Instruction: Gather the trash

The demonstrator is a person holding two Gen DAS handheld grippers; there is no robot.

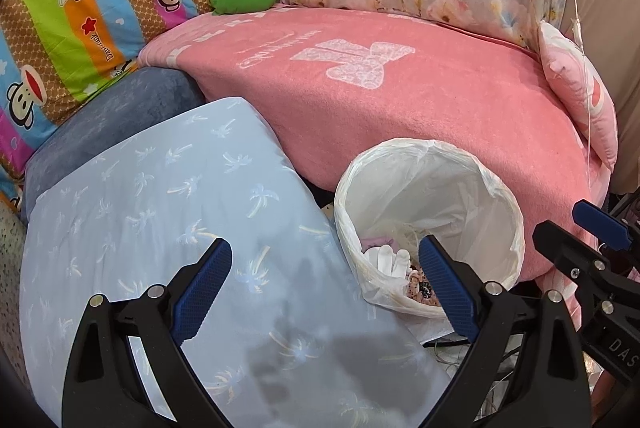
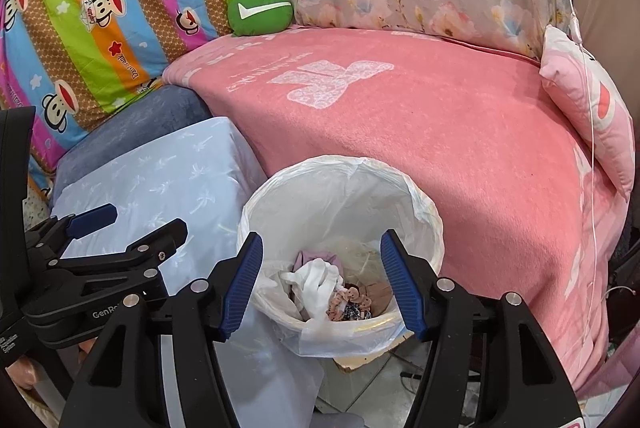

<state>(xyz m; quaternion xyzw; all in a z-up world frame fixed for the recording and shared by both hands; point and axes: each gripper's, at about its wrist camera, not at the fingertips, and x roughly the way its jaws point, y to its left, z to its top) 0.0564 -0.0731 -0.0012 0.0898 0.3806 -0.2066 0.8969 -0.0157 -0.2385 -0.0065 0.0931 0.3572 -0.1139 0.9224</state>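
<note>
With its jaws apart and empty, the right gripper [image 2: 322, 282] hangs over the lined trash bin [image 2: 430, 224] where crumpled trash [image 2: 320, 278] lies, and the left gripper [image 1: 326, 290], also spread empty, is near left, so the drop looks finished and the next move calls for finding more trash.

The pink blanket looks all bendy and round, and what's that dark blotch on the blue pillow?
Left wrist view: the fisheye lens curves the pink fleece blanket, and the blotch is a soft shadow on the pale blue palm-print pillow. Right wrist view: same bulging, dark corners, everything fairly sharp.
</note>
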